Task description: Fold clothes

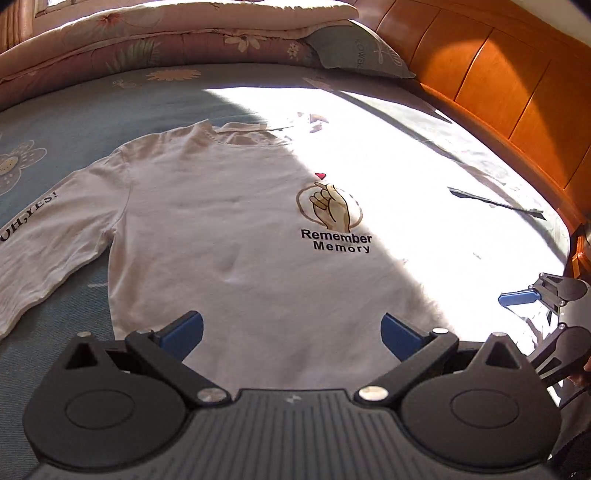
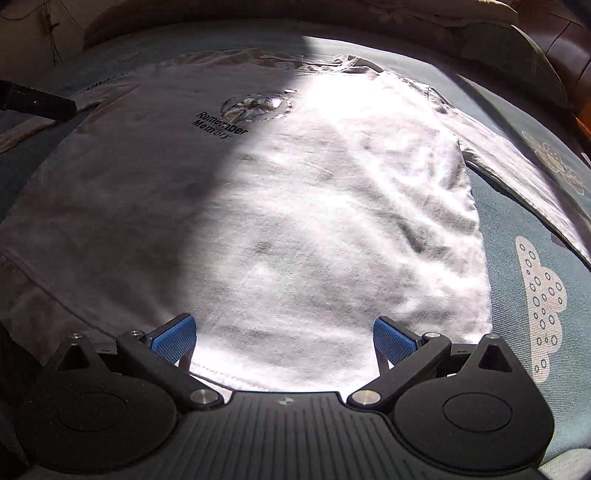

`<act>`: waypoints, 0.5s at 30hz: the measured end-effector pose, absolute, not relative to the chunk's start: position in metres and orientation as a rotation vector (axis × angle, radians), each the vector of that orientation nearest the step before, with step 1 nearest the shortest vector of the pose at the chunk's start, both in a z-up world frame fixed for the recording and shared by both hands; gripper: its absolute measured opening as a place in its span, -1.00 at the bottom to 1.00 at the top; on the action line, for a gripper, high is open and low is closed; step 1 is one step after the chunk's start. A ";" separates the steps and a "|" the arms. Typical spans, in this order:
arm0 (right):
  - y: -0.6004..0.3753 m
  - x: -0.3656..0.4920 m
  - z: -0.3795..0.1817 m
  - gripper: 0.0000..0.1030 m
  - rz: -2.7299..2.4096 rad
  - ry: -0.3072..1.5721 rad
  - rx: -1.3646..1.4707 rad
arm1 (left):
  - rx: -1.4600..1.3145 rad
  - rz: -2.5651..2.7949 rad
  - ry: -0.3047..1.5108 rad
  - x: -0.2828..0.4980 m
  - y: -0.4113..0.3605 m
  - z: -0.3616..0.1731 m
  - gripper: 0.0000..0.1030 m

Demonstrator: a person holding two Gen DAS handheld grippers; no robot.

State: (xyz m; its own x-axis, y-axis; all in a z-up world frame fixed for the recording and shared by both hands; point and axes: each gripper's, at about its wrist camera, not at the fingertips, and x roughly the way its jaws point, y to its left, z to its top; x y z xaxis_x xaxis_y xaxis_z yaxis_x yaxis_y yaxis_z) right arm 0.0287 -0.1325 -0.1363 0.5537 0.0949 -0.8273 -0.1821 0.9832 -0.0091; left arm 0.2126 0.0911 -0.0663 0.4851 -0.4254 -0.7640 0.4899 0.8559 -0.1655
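White long-sleeved shirt (image 1: 221,229) flat on blue floral bedsheet (image 1: 110,99), left hand-held gripper (image 1: 291,332) and right hand-held gripper (image 2: 282,336) spread wide over its hem

Shirt (image 1: 207,236) ahead of left tongs (image 1: 291,334): soft matt knit cloth, lightly creased. Bed sheet (image 1: 92,110) beyond: matt woven fabric. Headboard (image 1: 498,92) far right: glossy varnished wood. Tong pads (image 2: 173,338): blue textured plastic; arms matt black plastic w/ shiny metal pins.

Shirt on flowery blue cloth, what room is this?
Most likely a bedroom. The white shirt lies flat on a bed with a blue flowered sheet. A folded quilt and a pillow lie at the far end, and a wooden headboard runs along one side.
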 end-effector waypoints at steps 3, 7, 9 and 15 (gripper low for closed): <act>-0.135 0.025 -0.138 1.00 0.172 0.944 -0.094 | 0.093 -0.524 0.976 0.204 0.086 -0.091 0.98; -0.134 0.018 -0.141 1.00 0.178 0.891 -0.092 | 0.067 -0.485 0.938 0.175 0.099 -0.094 0.98; -0.136 0.015 -0.143 1.00 0.181 0.854 -0.085 | 0.073 -0.478 0.929 0.162 0.104 -0.094 0.99; -0.137 0.012 -0.144 1.00 0.186 0.811 -0.083 | 0.171 -0.348 0.971 0.137 0.093 -0.095 0.99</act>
State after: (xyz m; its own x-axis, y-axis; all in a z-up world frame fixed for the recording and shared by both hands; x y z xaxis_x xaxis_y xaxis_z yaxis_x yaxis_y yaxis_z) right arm 0.0116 -0.1374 -0.1444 0.6734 0.1332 -0.7272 -0.1967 0.9805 -0.0026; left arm 0.1373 0.0928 -0.0952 0.5148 -0.2121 -0.8307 0.3637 0.9314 -0.0124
